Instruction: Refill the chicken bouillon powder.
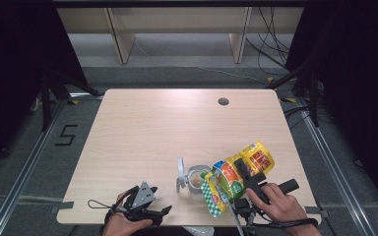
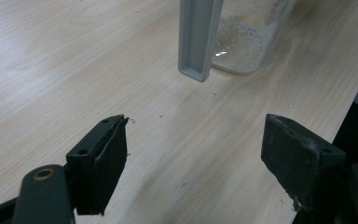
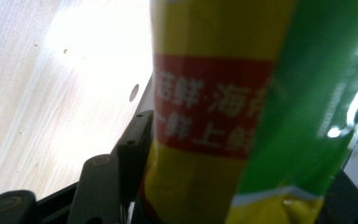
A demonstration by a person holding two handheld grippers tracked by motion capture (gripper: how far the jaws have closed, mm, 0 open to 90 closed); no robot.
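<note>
Left gripper [image 1: 145, 206] rests at near edge, jaws wide, nothing held. Open jar [image 1: 197, 179] at centre-front. Right gripper [image 1: 246, 179] clamps pouch [image 1: 236, 177], tilted mouth-down over jar: pouring step, seemingly. Next: keep mouth above jar, tip further.

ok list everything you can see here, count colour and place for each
light wooden table: one, pale wood, centre, with a round hole near its far edge
clear glass jar: one, transparent, near edge of table, grey hinged lid standing open at its left
yellow, green and red printed plastic packet: one, tilted over the jar, between the right gripper's jaws
left gripper: one, black, jaws open, near edge, left of jar
right gripper: one, black, closed on the packet
hands: two, at bottom edge
</note>
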